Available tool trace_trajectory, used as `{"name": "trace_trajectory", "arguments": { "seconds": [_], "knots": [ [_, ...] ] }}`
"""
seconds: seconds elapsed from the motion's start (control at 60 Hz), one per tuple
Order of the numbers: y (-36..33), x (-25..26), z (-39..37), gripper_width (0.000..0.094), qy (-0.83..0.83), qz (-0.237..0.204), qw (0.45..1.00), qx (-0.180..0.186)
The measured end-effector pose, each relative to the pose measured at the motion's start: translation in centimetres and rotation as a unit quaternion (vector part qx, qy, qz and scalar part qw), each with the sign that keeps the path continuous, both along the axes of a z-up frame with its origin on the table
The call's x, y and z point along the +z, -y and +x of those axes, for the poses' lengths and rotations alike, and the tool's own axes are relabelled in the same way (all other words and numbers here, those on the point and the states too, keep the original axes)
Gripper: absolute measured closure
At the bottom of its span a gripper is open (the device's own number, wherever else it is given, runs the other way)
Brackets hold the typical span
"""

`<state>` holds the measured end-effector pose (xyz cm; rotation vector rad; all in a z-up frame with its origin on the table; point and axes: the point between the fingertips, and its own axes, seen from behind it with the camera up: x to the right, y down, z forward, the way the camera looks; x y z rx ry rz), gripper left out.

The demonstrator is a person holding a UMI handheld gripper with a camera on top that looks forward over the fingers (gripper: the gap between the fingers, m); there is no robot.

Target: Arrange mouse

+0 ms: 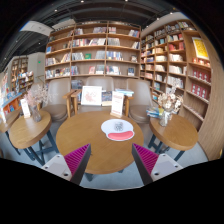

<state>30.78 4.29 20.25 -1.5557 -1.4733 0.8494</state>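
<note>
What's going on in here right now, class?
A person is holding the hand-held gripper above a round wooden table in a room lined with bookshelves. Its fingers are open and hold nothing. Beyond them, a white mouse sits on a pink pad on the table, untouched. Two signs stand at the table's far edge, with chairs around.

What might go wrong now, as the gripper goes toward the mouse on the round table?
The mouse sits on a pink mat well beyond the open jaws of the gripper, so a long approach may arrive off-centre. The mouse looks smooth and rounded; the jaws might slip off it. The mat lies near the round table edge, so a push could slide it.
</note>
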Motion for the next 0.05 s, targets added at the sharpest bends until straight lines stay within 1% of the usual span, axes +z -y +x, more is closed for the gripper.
{"name": "trace_trajectory", "arguments": {
  "seconds": [0.05],
  "knots": [
    [-0.30,0.36,0.16,0.0082,-0.004,0.004,1.000,-0.003]
  ]
}}
